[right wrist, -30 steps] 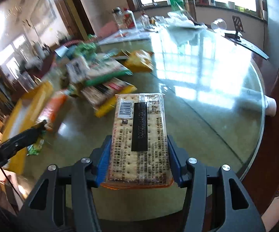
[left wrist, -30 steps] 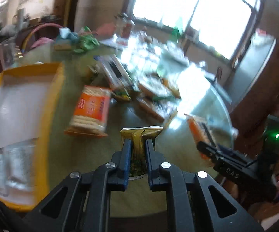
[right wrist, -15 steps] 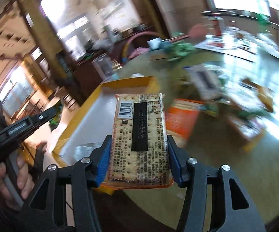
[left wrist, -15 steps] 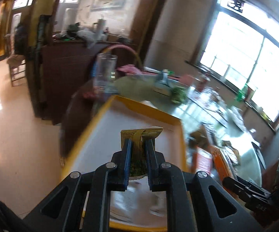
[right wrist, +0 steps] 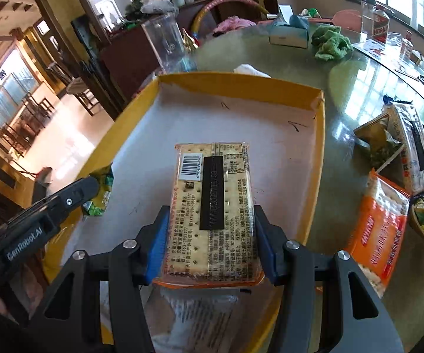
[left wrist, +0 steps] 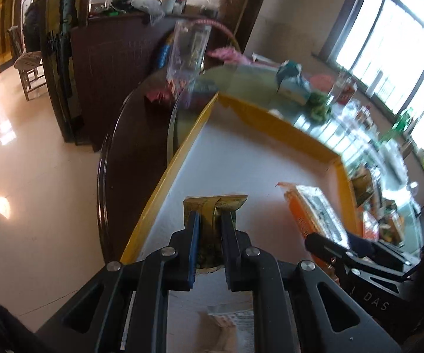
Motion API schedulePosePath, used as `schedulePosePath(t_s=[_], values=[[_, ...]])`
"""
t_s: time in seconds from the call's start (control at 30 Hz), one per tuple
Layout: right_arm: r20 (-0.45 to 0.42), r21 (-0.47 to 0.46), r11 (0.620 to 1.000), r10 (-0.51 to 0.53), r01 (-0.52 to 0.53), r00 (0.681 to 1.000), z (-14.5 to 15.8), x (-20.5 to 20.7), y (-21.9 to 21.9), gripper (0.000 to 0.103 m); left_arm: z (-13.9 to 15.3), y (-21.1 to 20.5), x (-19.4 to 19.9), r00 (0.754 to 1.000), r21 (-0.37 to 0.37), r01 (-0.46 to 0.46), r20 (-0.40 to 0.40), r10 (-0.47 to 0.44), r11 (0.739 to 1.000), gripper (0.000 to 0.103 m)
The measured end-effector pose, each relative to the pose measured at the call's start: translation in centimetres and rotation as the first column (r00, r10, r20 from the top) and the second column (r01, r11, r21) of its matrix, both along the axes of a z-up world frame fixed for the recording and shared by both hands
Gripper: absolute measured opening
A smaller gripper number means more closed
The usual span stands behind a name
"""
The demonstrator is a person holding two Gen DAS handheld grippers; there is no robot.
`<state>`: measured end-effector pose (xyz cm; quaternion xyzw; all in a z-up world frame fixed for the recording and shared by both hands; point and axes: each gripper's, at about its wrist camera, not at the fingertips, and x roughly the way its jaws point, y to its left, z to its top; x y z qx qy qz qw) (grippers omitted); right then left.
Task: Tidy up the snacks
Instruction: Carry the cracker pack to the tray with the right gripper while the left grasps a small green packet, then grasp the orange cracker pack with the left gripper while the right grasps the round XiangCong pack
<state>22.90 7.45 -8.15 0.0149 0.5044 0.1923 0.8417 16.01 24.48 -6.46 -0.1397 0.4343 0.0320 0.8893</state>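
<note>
My left gripper [left wrist: 210,226] is shut on a small gold and green snack packet [left wrist: 215,206] and holds it over the yellow-rimmed white tray [left wrist: 241,158]. My right gripper [right wrist: 212,232] is shut on an orange-edged cracker pack [right wrist: 212,203], barcode side up, over the same tray [right wrist: 241,82]. In the right wrist view the left gripper [right wrist: 73,197] sits at the tray's left edge with the green packet [right wrist: 103,188]. In the left wrist view the cracker pack [left wrist: 315,211] and right gripper [left wrist: 329,247] hang over the tray's right side. A clear wrapped packet [right wrist: 194,311] lies in the tray below.
On the glass table right of the tray lie another orange cracker pack [right wrist: 379,232] and several other snack packs [right wrist: 409,147]. A clear cup [right wrist: 165,41], a tissue box [right wrist: 288,32] and a green cloth [right wrist: 329,44] stand behind the tray. The table edge and floor lie left.
Both grippers swung left from the snack pile to above the tray, each still holding its pack. The right gripper has lowered closer to the tray.
</note>
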Motion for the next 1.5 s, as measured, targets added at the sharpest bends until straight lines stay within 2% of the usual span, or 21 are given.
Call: schedulePosePath(t_s=[0.07,0.13,0.17,0.27,0.3,0.4,0.5,0.63,0.77,0.93,1.07,1.2,1.27,1.4,1.5], values=[[-0.022,-0.032,0.999,-0.007,0.007,1.000,-0.6,-0.1,0.0,0.056,-0.5,-0.1,0.4,1.000,0.013,0.011,-0.027,-0.010,1.000,0.020],[-0.021,-0.033,0.999,-0.008,0.008,1.000,-0.8,0.2,0.3,0.060,-1.0,0.1,0.6,0.999,-0.002,0.023,-0.049,-0.023,1.000,0.054],[-0.019,-0.017,1.000,-0.006,0.006,1.000,-0.7,0.3,0.2,0.067,-1.0,0.4,0.6,0.999,-0.020,0.029,-0.044,-0.030,0.999,0.057],[0.020,0.047,0.999,-0.022,0.021,1.000,0.1,-0.1,-0.8,0.079,-0.2,1.5,-0.2,1.000,-0.102,0.002,0.007,-0.001,0.995,0.059],[0.025,0.061,0.998,-0.028,0.026,0.999,0.5,-0.2,-1.0,0.080,0.3,1.9,-0.8,0.999,-0.131,-0.009,0.035,0.014,0.991,0.060],[0.038,0.147,0.989,-0.030,0.024,0.999,1.9,-1.6,-3.0,0.080,1.6,1.5,-2.4,0.995,-0.128,-0.023,0.095,0.035,0.992,0.063],[0.094,0.193,0.980,-0.064,0.045,0.994,3.5,-3.5,-5.8,0.080,2.6,-0.5,-3.9,0.989,-0.137,0.002,0.145,0.018,0.991,0.069],[0.142,0.216,0.973,-0.110,0.078,0.984,4.4,-6.2,-10.7,0.080,3.6,-5.0,-5.3,0.980,-0.136,0.095,0.189,-0.068,0.986,0.071],[0.124,0.232,0.966,-0.142,0.110,0.982,3.7,-7.7,-15.3,0.080,4.3,-10.3,-6.0,0.954,-0.138,0.238,0.217,-0.205,0.962,0.075],[0.073,0.285,0.939,-0.223,0.194,0.972,2.0,-9.7,-21.7,0.080,3.7,-16.0,-5.2,0.929,-0.077,0.347,0.165,-0.331,0.935,0.078],[0.078,0.251,0.929,-0.299,0.271,0.951,0.8,-11.0,-25.4,0.080,2.5,-19.9,-3.1,0.917,-0.019,0.393,0.080,-0.391,0.919,0.078],[0.061,0.262,0.912,-0.343,0.316,0.937,0.3,-11.5,-28.8,0.080,1.0,-22.7,-0.6,0.918,0.048,0.396,-0.029,-0.395,0.917,0.078],[0.064,0.275,0.901,-0.365,0.335,0.929,0.4,-11.3,-30.2,0.080,0.3,-24.6,0.8,0.906,0.103,0.423,-0.076,-0.417,0.900,0.078],[0.042,0.320,0.882,-0.379,0.347,0.925,0.4,-10.4,-32.1,0.080,-1.5,-26.1,3.4,0.908,0.142,0.409,-0.159,-0.387,0.902,0.077],[0.053,0.322,0.884,-0.373,0.338,0.926,0.6,-10.4,-32.5,0.080,-2.3,-26.7,4.0,0.903,0.153,0.418,-0.175,-0.392,0.896,0.077]])
